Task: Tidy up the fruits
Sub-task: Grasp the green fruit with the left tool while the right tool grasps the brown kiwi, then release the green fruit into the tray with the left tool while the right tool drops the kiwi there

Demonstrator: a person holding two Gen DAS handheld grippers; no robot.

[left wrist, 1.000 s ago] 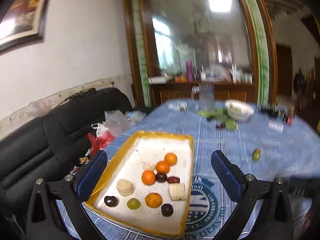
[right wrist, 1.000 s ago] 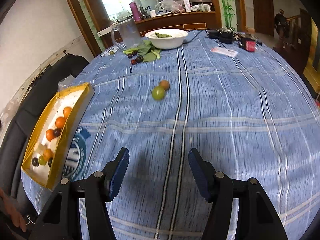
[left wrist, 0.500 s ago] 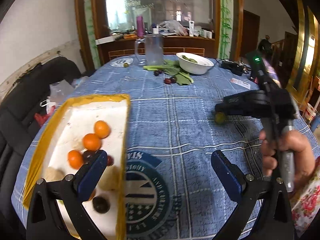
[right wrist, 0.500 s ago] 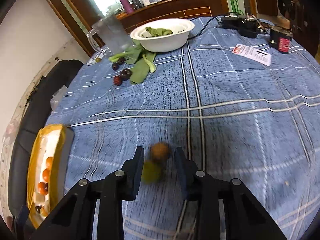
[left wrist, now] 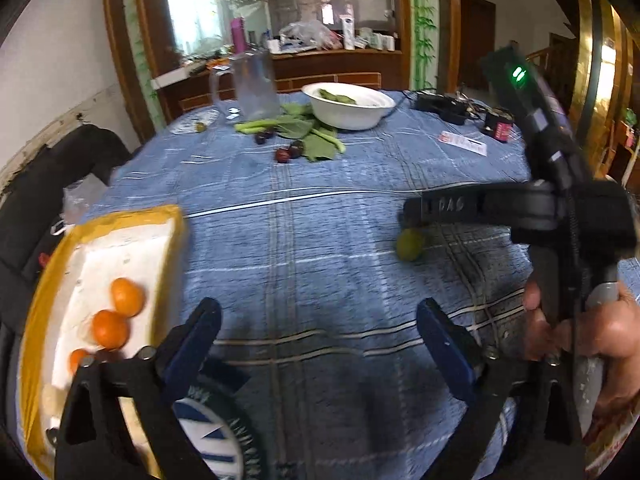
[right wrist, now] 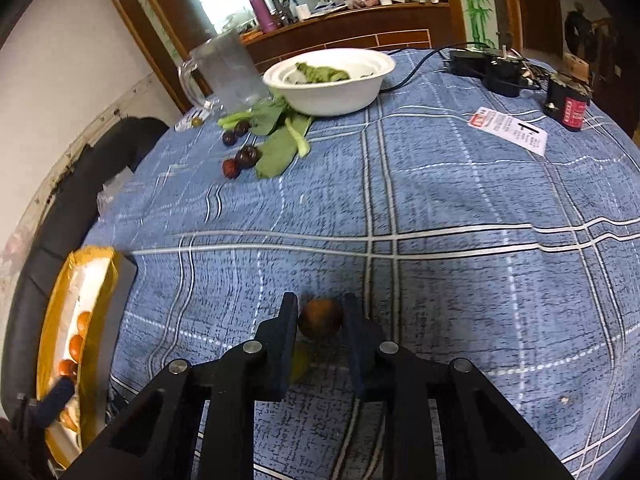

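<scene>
A small brown fruit [right wrist: 320, 318] lies on the blue checked tablecloth between the fingers of my right gripper [right wrist: 320, 309]. Its jaws are closing and both pads touch the fruit's sides. A green fruit [left wrist: 409, 244] sits right beside it, partly hidden under the left finger [right wrist: 289, 320] in the right wrist view. My left gripper [left wrist: 320, 316] hovers over bare cloth, jaws wide but closing, nothing between them. The yellow-rimmed white tray [left wrist: 132, 216] with several oranges [left wrist: 127, 297] lies to its left. In the left wrist view the right gripper [left wrist: 412, 212] reaches in from the right.
At the far side stand a white bowl [right wrist: 328, 80] holding greens, a glass jug [right wrist: 232, 72], loose leaves [right wrist: 276, 136] and dark plums [right wrist: 244, 156]. A printed card [right wrist: 508, 130] and black devices [right wrist: 500, 68] lie far right. A black sofa [right wrist: 60, 208] borders the left edge.
My right jaws have narrowed from wide apart to touching the brown fruit. The left gripper has swung right, away from over the tray, and sunk nearer the cloth.
</scene>
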